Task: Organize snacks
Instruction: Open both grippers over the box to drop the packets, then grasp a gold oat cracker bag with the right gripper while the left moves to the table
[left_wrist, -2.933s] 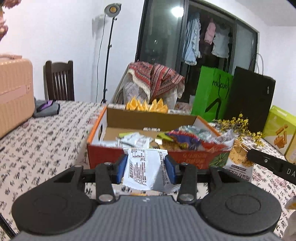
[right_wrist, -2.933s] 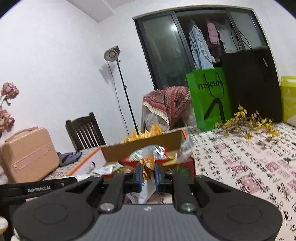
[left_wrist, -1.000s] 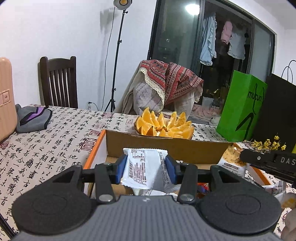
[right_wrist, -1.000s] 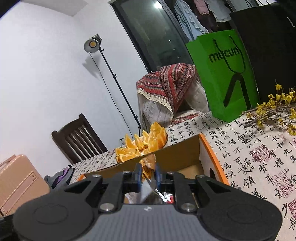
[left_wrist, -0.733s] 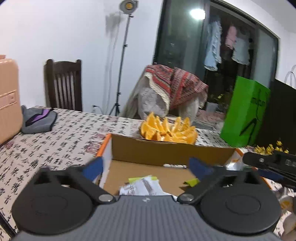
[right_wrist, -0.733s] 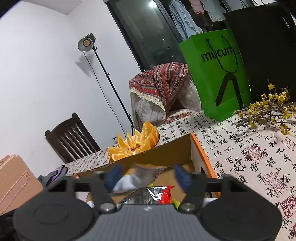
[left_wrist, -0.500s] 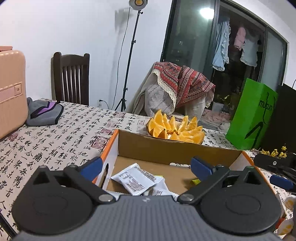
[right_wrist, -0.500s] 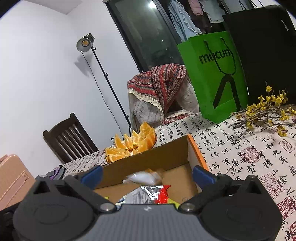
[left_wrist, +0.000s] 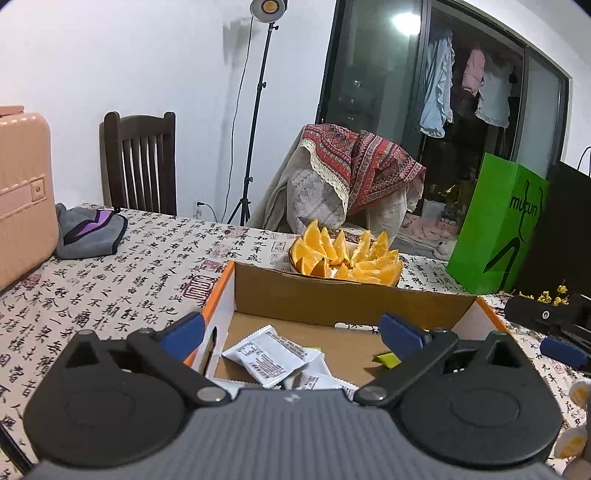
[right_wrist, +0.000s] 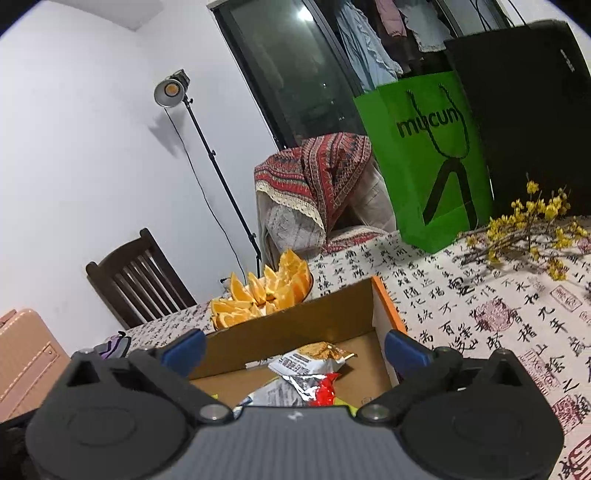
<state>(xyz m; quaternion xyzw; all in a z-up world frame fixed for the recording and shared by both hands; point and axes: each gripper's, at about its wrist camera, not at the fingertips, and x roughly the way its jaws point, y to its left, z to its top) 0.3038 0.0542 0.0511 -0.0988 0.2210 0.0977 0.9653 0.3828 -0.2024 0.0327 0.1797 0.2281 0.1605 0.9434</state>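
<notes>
Both wrist views over a cardboard box (left_wrist: 354, 302) that stands on the calligraphy-print tablecloth (left_wrist: 129, 280), near its far edge, where a plate of orange wedges (left_wrist: 343, 258) sits just behind the box's back wall. The left gripper (left_wrist: 291, 328) hangs above the box's left half with its blue-padded jaws spread to their widest, having just been opening; nothing lies between the pads. Directly beneath and ahead of it a white snack packet (left_wrist: 271, 354) rests flat on the box floor near the left wall, overlapping further white packets, which suggests a release from above rather than a placement by contact. The right gripper (right_wrist: 295, 345) hovers over the box's right half, its jaws likewise having just been opening to full spread and empty; below it a crumpled packet with an orange-printed end (right_wrist: 314, 358) lies on a silver-and-red wrapper (right_wrist: 295, 391), close to the right wall. A small yellow-green packet (left_wrist: 388, 360) lies apart on the bare floor. Both snacks thus appear delivered; the wide spread would let each tool withdraw without snagging film. A green paper bag (right_wrist: 424, 158) and yellow flower sprigs (right_wrist: 528, 225) occupy the tabletop's far right.
</notes>
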